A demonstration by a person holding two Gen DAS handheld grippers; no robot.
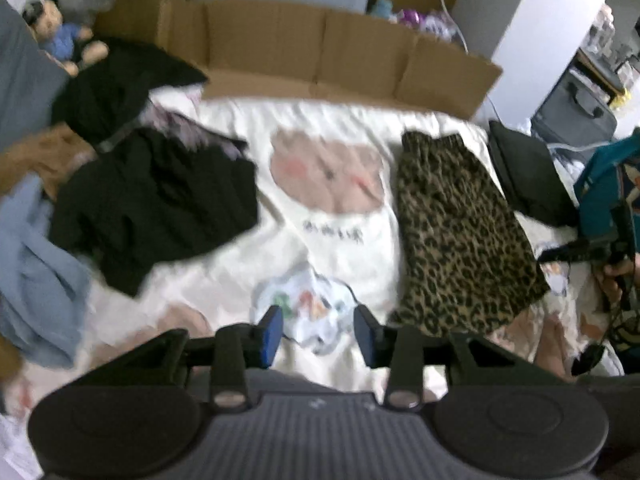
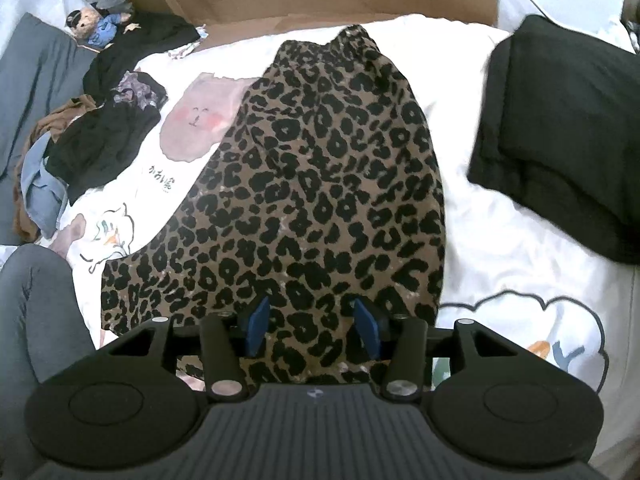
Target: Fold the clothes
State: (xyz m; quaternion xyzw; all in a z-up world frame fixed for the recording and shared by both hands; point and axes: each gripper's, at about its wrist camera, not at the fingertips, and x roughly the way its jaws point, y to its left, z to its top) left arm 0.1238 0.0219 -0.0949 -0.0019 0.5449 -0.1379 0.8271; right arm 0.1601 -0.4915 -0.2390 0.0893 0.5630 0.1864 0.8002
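Left wrist view shows the left gripper [image 1: 319, 330] held above the white printed bedsheet [image 1: 340, 248], its blue pads spread wide with nothing between them. A leopard-print skirt [image 1: 460, 232] lies flat on the sheet to the right, and a heap of black clothes [image 1: 160, 200] lies to the left, beside a light blue garment [image 1: 36, 264]. From the right wrist, the right gripper [image 2: 314, 330] hovers over the skirt's [image 2: 320, 168] near hem, jaws wide apart and gripping nothing. A folded black garment [image 2: 560, 140] rests to the right, apart from the skirt.
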